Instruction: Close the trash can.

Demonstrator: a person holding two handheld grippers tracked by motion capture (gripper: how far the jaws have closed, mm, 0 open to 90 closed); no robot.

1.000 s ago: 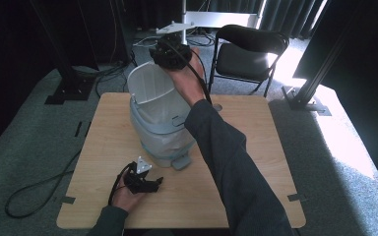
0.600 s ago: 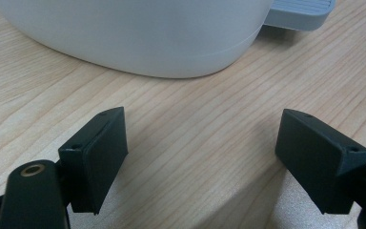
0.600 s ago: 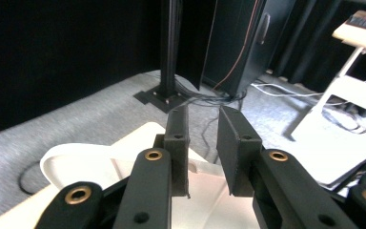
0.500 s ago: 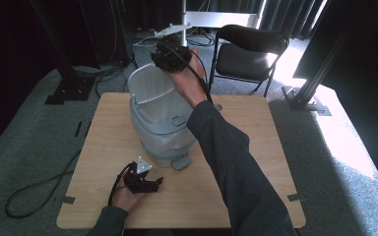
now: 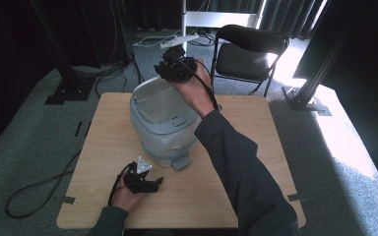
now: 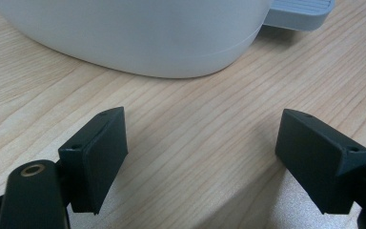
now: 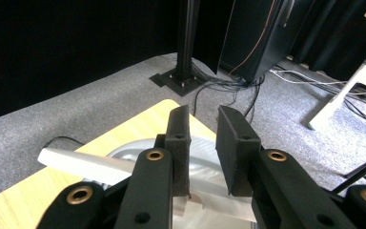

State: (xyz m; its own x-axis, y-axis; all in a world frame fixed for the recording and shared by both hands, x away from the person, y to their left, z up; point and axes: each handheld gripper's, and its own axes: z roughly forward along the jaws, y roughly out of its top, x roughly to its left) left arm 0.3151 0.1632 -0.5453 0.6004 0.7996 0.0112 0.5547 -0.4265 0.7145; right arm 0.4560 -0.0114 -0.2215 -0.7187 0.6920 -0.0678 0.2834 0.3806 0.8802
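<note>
A pale grey pedal bin (image 5: pixel 163 129) stands on the wooden table (image 5: pixel 256 147), lined with a thin white bag (image 5: pixel 158 105). My right gripper (image 5: pixel 171 65) is raised over the bin's far rim. In the right gripper view its jaws (image 7: pixel 202 119) are nearly closed on the white bag film (image 7: pixel 86 164), which stretches away to the left. My left gripper (image 5: pixel 147 184) rests on the table in front of the bin. In the left gripper view it (image 6: pixel 200 143) is wide open and holds nothing, facing the bin's base (image 6: pixel 138 38) and foot pedal (image 6: pixel 300 9).
A black folding chair (image 5: pixel 251 49) stands beyond the table's far edge. Dark stand bases and cables (image 5: pixel 74 88) lie on the carpet at the back left. A black cable (image 5: pixel 34 189) loops on the floor left of the table. Bare tabletop lies to the right of the bin.
The right gripper has shifted slightly lower and nearer the bin's far rim, still holding the bag film. The left gripper has stayed put.
</note>
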